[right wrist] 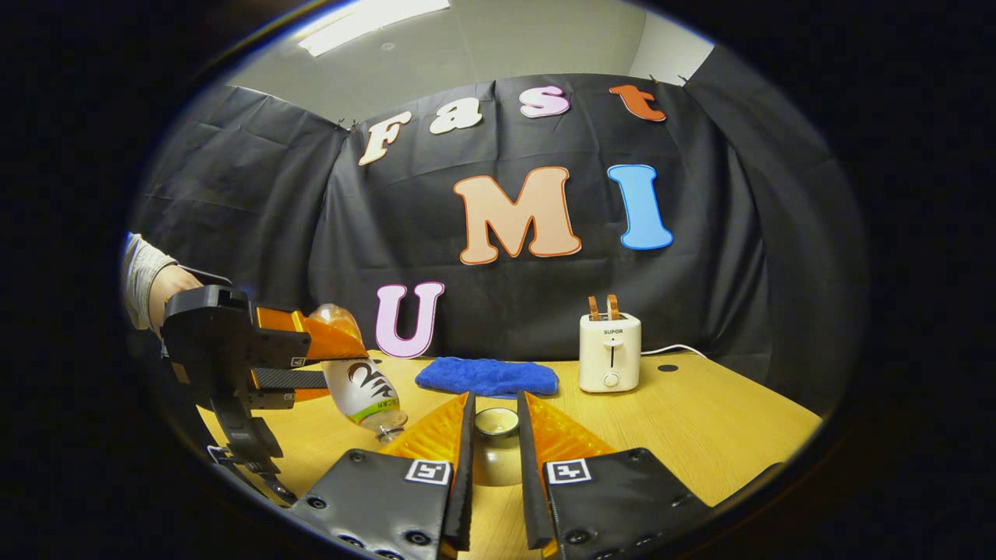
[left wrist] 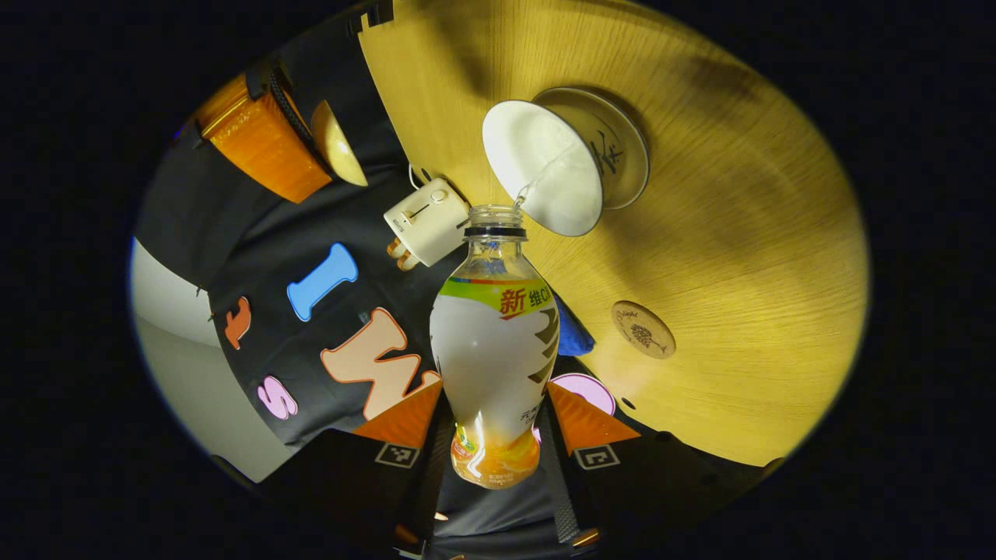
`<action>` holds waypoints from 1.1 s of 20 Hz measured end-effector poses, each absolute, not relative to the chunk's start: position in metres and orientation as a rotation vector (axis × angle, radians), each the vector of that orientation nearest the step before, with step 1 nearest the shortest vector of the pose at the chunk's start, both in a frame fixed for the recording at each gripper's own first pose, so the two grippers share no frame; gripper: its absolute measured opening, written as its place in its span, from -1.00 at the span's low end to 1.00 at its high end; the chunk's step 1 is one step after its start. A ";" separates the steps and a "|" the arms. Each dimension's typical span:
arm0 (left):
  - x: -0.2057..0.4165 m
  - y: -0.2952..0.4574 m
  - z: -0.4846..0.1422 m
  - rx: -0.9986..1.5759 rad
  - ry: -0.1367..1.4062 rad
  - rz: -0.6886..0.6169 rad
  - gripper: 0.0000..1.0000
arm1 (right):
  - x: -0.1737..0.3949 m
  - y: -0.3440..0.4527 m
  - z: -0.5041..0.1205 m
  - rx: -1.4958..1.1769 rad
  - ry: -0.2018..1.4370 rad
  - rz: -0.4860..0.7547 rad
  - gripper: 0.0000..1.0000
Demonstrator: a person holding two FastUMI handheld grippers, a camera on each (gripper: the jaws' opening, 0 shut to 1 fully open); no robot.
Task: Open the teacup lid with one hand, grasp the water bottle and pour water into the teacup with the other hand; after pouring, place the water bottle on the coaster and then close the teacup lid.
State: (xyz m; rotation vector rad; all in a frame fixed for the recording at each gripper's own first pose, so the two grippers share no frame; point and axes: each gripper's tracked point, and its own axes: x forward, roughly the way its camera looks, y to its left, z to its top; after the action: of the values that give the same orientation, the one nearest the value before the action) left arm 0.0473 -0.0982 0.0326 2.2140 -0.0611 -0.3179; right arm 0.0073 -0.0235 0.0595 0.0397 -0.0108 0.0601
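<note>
While clamped on tilted water bottle (left wrist: 495,365), left tool (left wrist: 495,435), right tool (right wrist: 496,435) gripping teacup lid (right wrist: 496,424).

toaster (right wrist: 610,352): "SUPOR" | water bottle (left wrist: 493,351) label: "新", "维C" | coaster (left wrist: 643,329): print unreadable

Left gripper view: tipped over, so the table (left wrist: 724,257) is seen as a slanted wall; the water bottle (left wrist: 494,365) is seen very close, the teacup (left wrist: 556,167) just past it.
Right gripper view: held level and low over the table, faced toward the booth wall (right wrist: 506,202).
Shared: water bottle, toaster (right wrist: 610,351), blue cloth (right wrist: 486,376), table.
</note>
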 end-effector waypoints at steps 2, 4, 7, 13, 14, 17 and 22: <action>0.048 -0.097 0.030 2.222 -0.060 -0.325 0.14 | 0.007 -0.022 0.059 0.036 -0.009 0.061 -0.39; 0.047 -0.096 0.030 2.224 -0.057 -0.325 0.15 | 0.007 -0.023 0.060 0.031 -0.014 0.060 -0.39; 0.046 -0.094 0.031 2.219 -0.050 -0.327 0.14 | 0.007 -0.023 0.061 0.032 -0.014 0.060 -0.39; 0.044 -0.096 0.024 2.170 -0.035 -0.360 0.12 | 0.006 -0.020 0.062 0.026 -0.018 0.066 -0.39; 0.045 -0.094 0.018 2.141 -0.019 -0.374 0.13 | 0.006 -0.020 0.062 0.024 -0.018 0.067 -0.39; 0.042 -0.085 0.005 2.027 0.045 -0.415 0.12 | 0.006 -0.021 0.063 0.026 -0.019 0.065 -0.40; 0.039 -0.076 -0.020 1.667 0.134 -0.445 0.12 | 0.005 -0.027 0.064 0.029 -0.022 0.052 -0.40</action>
State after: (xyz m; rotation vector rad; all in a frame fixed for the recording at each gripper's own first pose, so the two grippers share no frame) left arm 0.0389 -0.0764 -0.0204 1.6670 0.1335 -0.4455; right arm 0.0051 -0.0272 0.0643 0.0287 -0.0221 0.0519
